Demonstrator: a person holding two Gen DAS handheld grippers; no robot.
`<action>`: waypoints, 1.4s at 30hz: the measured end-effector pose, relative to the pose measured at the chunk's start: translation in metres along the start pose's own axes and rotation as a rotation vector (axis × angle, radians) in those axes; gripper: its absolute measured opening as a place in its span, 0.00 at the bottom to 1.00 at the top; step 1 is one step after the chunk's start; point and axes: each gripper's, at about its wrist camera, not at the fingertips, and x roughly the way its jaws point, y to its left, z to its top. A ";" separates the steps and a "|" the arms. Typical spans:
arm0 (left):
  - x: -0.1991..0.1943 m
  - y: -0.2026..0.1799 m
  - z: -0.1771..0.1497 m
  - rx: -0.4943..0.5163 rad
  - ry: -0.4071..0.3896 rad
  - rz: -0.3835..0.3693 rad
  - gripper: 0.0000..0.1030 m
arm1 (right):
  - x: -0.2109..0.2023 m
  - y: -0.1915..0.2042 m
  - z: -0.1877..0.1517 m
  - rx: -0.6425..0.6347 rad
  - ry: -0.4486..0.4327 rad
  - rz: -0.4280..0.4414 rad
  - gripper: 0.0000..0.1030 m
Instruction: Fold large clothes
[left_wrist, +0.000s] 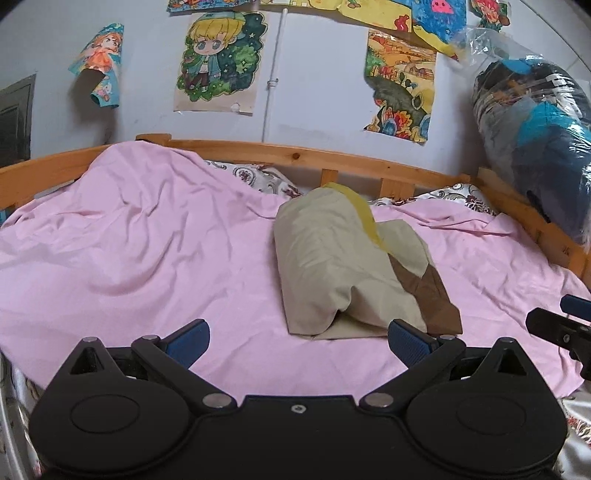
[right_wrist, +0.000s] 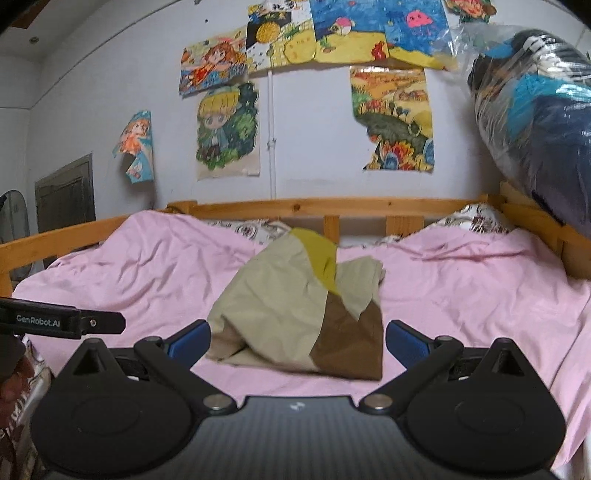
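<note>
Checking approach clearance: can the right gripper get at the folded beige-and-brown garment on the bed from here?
Probably yes. The right gripper is open, and the garment lies right ahead between its fingers on the pink sheet, with nothing between them. The left gripper sits off to one side.

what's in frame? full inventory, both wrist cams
garment: 1, beige with brown and yellow panels, folded bundle mid-bed
sheet: 1, pink, rumpled, covers the bed
floral bedding: white with dark print, along the rail
bed rail: 1, orange-brown wood, behind the bed
bag: 1, clear plastic over dark and blue contents, right end of the bed
drawings: several, multicoloured, on the wall
left tool: 1, black with blue pads, open, empty
right tool: 1, same, open, empty
</note>
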 end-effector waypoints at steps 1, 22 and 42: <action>0.000 0.000 -0.002 0.003 0.005 0.003 0.99 | -0.001 0.000 -0.003 0.001 0.005 0.000 1.00; -0.004 -0.012 -0.018 0.051 0.034 -0.004 0.99 | -0.001 -0.006 -0.016 0.041 0.060 -0.002 1.00; -0.004 -0.019 -0.019 0.072 0.033 -0.015 0.99 | -0.001 -0.009 -0.014 0.048 0.060 -0.007 1.00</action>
